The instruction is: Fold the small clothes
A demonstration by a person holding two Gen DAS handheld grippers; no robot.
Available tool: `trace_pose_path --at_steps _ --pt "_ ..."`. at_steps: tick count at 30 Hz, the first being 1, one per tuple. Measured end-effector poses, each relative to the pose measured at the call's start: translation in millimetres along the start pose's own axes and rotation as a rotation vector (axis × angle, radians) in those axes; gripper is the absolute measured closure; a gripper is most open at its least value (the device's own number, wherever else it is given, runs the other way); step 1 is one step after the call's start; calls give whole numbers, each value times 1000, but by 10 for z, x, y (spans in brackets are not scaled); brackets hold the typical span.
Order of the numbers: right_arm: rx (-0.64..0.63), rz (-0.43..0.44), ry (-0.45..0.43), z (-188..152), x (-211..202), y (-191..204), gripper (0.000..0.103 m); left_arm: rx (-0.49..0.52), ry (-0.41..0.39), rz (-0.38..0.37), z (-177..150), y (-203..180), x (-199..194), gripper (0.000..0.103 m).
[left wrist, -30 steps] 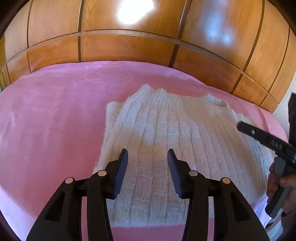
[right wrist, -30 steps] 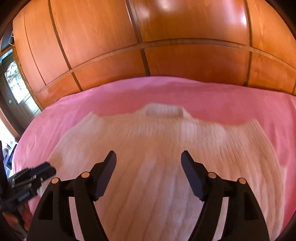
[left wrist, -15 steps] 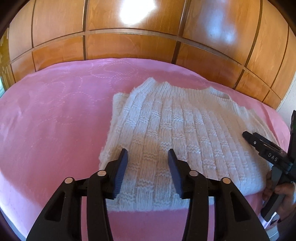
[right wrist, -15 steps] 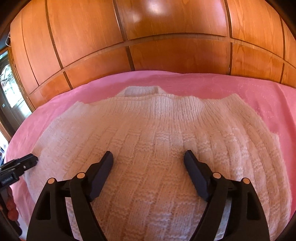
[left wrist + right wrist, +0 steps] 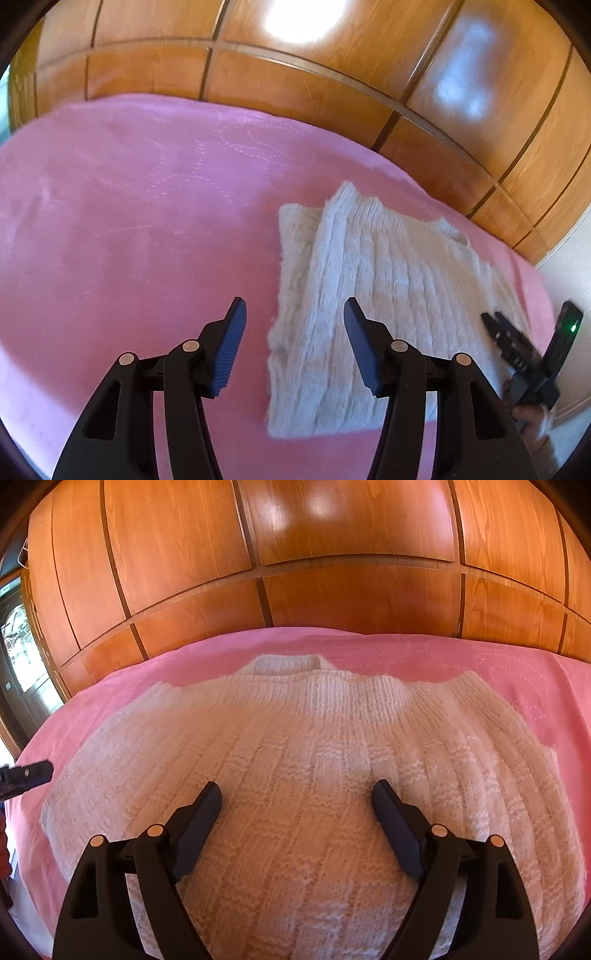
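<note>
A small white knitted sweater (image 5: pixel 373 295) lies flat on the pink bedspread (image 5: pixel 129 229), sleeves folded in, collar at the far side. It fills the right wrist view (image 5: pixel 295 775). My left gripper (image 5: pixel 293 338) is open and empty, hovering over the sweater's left edge. My right gripper (image 5: pixel 295 814) is open and empty, low over the sweater's middle near the hem. The right gripper also shows at the right edge of the left wrist view (image 5: pixel 517 350). The left gripper's tip shows at the left edge of the right wrist view (image 5: pixel 26 773).
A glossy wooden panelled wardrobe (image 5: pixel 332 554) runs along the far side of the bed. A window or glass door (image 5: pixel 14 646) is at the far left. The bedspread (image 5: pixel 517 664) stretches wide to the left of the sweater.
My left gripper has swung left, from over the sweater's lower middle to its left edge, and its jaws have opened wider. My right gripper stayed low over the sweater, jaws open.
</note>
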State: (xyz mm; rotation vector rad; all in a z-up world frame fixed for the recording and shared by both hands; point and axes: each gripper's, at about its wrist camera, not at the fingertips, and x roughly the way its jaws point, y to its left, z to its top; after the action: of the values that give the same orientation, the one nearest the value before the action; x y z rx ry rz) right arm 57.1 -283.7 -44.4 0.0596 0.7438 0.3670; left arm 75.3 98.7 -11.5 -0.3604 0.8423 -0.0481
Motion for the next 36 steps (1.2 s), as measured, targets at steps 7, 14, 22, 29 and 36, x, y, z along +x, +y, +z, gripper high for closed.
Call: trace_pose_path --at_steps 7,14,22,29,36 --pt "2 10 -9 -8 -2 -13 19 22 61 1 -221 -39 239 96" --pt "5 14 -12 -12 -2 -13 18 84 -27 63 -2 -260 106 90" --pt "7 23 -16 -9 -10 -21 17 251 90 -59 491 -937 754 84" --pt "9 25 -20 -1 -26 -4 14 362 148 -31 529 -1282 1327 103" --pt "116 22 -45 90 -79 -15 11 286 -27 31 627 -1179 1195 103"
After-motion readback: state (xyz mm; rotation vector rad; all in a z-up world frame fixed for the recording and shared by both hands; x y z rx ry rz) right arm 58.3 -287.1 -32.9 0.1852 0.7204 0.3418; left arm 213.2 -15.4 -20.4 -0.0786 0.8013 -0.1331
